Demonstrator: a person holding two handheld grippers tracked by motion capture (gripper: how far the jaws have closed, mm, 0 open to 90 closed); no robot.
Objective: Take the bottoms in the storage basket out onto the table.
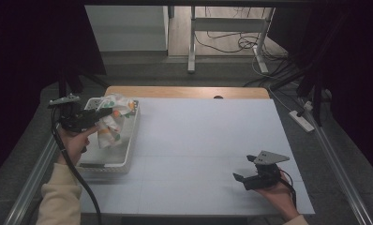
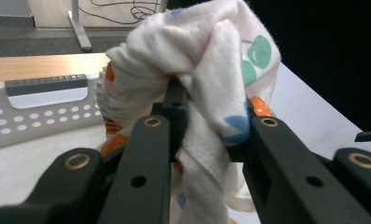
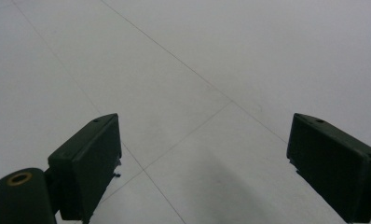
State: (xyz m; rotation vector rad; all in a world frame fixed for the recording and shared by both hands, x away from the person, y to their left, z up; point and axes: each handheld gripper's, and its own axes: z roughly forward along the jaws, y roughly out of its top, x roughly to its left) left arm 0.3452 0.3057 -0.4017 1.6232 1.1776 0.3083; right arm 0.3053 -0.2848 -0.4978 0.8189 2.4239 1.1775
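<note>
Cotton cloth (image 2: 207, 70) bunched in clamped left gripper (image 2: 207, 126) above basket (image 1: 128, 154); loose folds may slip. Right gripper (image 3: 202, 154) open, idle.

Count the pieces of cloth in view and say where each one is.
1. The white spotted cloth hangs bunched from the left gripper, whose jaws are shut on it, above the white basket at the table's left edge. More may lie hidden in the basket beneath it.

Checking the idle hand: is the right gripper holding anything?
No, the right gripper has its jaws wide apart with bare white table between them.
</note>
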